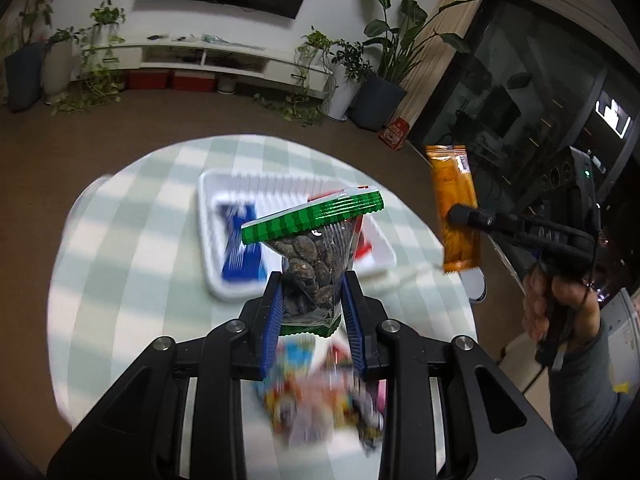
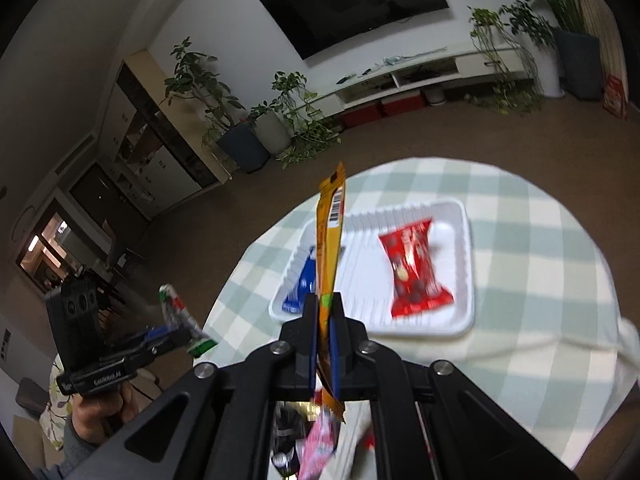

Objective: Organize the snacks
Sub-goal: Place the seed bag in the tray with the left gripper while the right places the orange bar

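My left gripper (image 1: pixel 312 280) is shut on a clear nut bag with a green top (image 1: pixel 316 240) and holds it above the table, in front of a white tray (image 1: pixel 208 276). The bag also shows in the right wrist view (image 2: pixel 180 320). My right gripper (image 2: pixel 325 300) is shut on an orange snack bar (image 2: pixel 330 240), held upright above the table's near edge; it also shows in the left wrist view (image 1: pixel 456 208). The tray (image 2: pixel 460 320) holds a blue packet (image 1: pixel 240 240) and a red packet (image 2: pixel 412 272).
A pile of mixed colourful snacks (image 1: pixel 320 392) lies on the round checked table (image 1: pixel 120 240) under both grippers. Brown floor surrounds the table. Potted plants (image 1: pixel 380 80) and a white TV shelf (image 1: pixel 200 56) stand along the far wall.
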